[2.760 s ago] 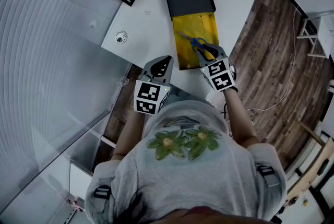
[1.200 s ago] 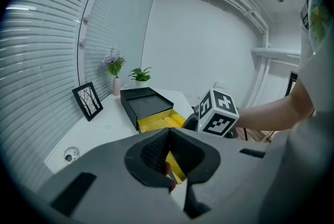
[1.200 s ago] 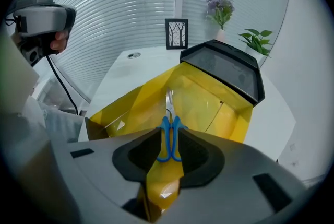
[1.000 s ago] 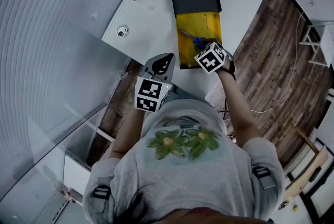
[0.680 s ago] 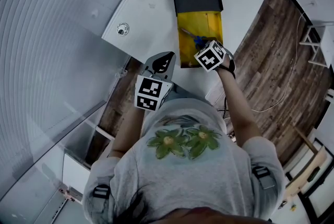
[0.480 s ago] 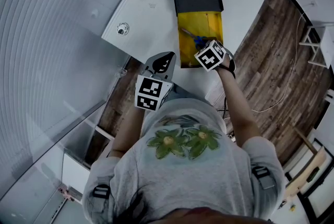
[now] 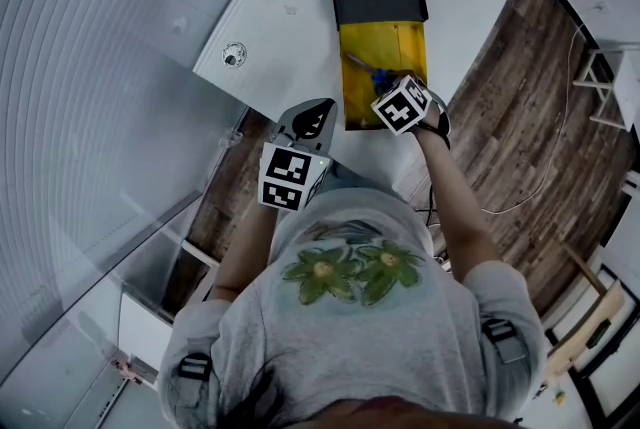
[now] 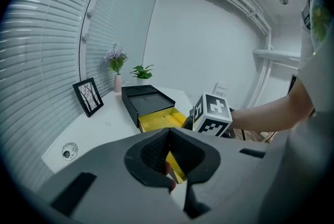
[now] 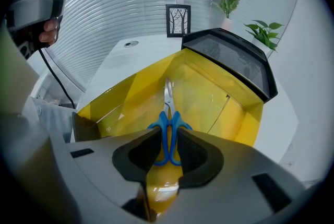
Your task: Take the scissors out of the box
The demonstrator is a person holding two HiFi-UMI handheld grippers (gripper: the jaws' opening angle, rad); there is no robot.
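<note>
**A:** Shifted up-frame since the earliest head view: right gripper (image 9: 168, 135), off the near lip of the box (image 7: 358, 52) and in over its yellow tray, with the marker cube turned. Hardly any change at the left gripper (image 8: 168, 131).

**B:** Starting from the left, then?

**A:** Left gripper first, lower centre of the head view, off the edge of the table (image 7: 285, 27) and just beside the box's near corner. Closed tip to tip at the jaws, with nothing between. Not steadying the box.

**B:** And further right?

**A:** Scissors (image 9: 168, 113), in the yellow tray at the middle of the right gripper view, pointing blades-first up-frame toward the black cover (image 9: 229, 58). Pinched at the blue handle loops by the right gripper, one pad against each outer side. Impossible to tell whether clear of the tray floor yet.

**B:** Likely trouble?

**A:** Probably three things.
- Held by the handles only, so a risk of drooping or swinging at the blade end, then catching the tray wall.
- Smooth, rounded plastic under the pads, so liable to slip out if tilted.
- Nothing holding the box, so a chance of dragging or tipping the whole tray on a snag.

**B:** Remedy?

**A:** Lift straight and slowly. Keep level. Clear the wall before carrying anything sideways.
</note>
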